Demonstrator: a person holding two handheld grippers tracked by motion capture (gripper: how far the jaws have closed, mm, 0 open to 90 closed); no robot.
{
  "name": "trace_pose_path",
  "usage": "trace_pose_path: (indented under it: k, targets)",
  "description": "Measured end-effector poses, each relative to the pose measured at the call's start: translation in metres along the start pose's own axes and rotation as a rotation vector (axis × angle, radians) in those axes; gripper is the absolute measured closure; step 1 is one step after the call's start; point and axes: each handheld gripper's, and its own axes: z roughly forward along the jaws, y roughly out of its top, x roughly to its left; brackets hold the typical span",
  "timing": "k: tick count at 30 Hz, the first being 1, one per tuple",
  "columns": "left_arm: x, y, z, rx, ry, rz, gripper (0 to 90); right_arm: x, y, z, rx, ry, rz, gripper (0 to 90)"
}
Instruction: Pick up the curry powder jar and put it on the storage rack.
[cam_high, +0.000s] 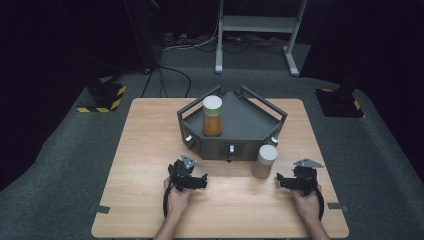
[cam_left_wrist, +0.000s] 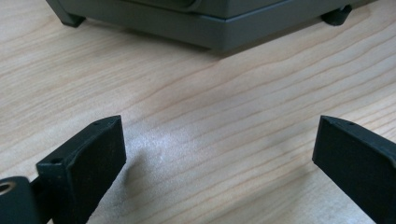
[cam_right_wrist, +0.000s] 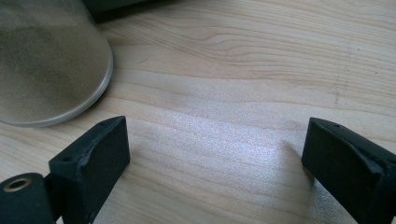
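left hand-held gripper (cam_high: 196, 181) jaws wide apart, nothing between, low over counter (cam_high: 150, 150) at 7 o'clock of grey tray (cam_high: 250, 125) | orange jar (cam_high: 212, 116) upright in tray, left part | grey canister (cam_high: 264, 161) on counter, touching tray front at 5 o'clock | right hand-held gripper (cam_high: 285, 181) jaws wide apart, empty, at 4 o'clock just beside canister

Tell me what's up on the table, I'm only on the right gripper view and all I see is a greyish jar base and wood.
Observer: In the high view that grey jar stands upright on the table, just in front of a dark tray.
Operator: Anything in the tray?
Observer: Yes, an orange jar with a pale lid stands inside it, toward its left side.
Operator: Where is my other claw?
Observer: The left claw rests low over the wood in front of the tray, open with nothing between its jaws, as the left gripper view shows.
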Motion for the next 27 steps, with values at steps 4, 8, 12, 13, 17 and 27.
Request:
trace_pose_path:
  k: [4,8,12,13,17,27]
  targets:
    - [0.0003,-0.0014,0.0007,0.005,0.007,-0.007,2.6,0.0000,0.0000,0.0000,0.000,0.000,0.000,7.3]
    - [0.0001,-0.0010,0.0010,0.009,0.009,-0.010,2.3,0.0000,0.0000,0.0000,0.000,0.000,0.000,7.2]
    - [-0.0003,-0.0011,0.0010,0.008,0.010,-0.010,2.2,0.0000,0.0001,0.0000,0.000,0.000,0.000,7.2]
    - [-0.0003,-0.0012,0.0010,0.008,0.011,-0.010,2.2,0.0000,0.0001,0.0000,0.000,0.000,0.000,7.2]
    - [-0.0005,-0.0014,0.0011,0.007,0.011,-0.011,2.1,-0.0001,0.0001,0.0000,0.001,0.000,0.000,7.2]
    - [-0.0015,-0.0015,0.0008,0.007,0.015,-0.012,2.2,0.0000,0.0005,0.0002,0.002,0.000,0.000,6.8]
